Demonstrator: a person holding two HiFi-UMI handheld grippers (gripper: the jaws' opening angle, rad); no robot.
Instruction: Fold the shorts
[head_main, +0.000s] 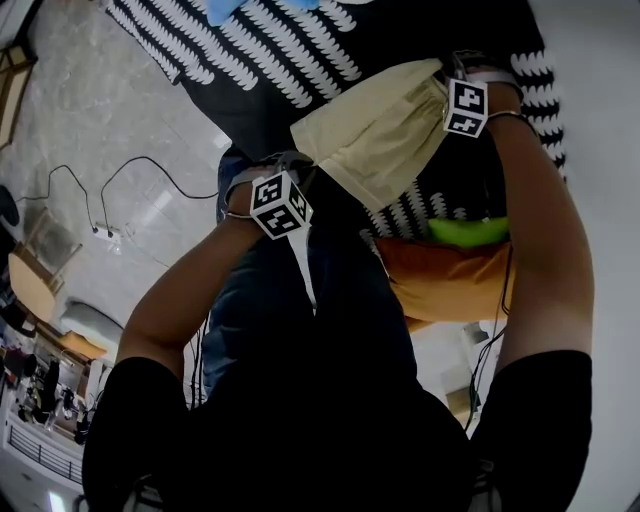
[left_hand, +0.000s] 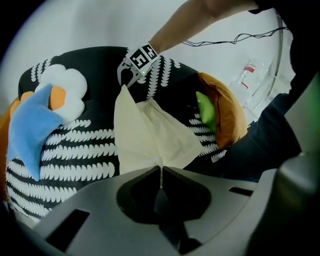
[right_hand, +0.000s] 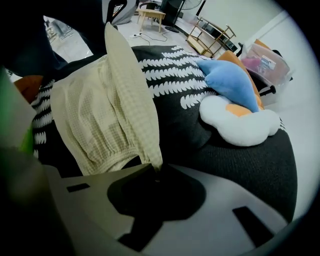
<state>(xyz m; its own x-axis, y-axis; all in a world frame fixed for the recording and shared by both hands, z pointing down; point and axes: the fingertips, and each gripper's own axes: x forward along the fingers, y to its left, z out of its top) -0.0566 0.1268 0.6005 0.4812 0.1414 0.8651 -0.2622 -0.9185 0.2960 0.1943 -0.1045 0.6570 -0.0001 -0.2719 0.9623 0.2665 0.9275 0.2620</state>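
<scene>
Pale yellow checked shorts hang stretched in the air between my two grippers, above a black cushion with white leaf rows. My left gripper is shut on one lower corner of the shorts, and the cloth edge runs into the closed jaws. At the other end, my right gripper is shut on a corner beside the gathered elastic waistband, where the fabric is pinched. The left gripper view also shows the right gripper holding the far top of the shorts.
A blue star pillow and a white cloud pillow lie on the black cushion. An orange cushion with a green piece sits at its near edge. Cables run over the floor. Plastic bottles stand beside it.
</scene>
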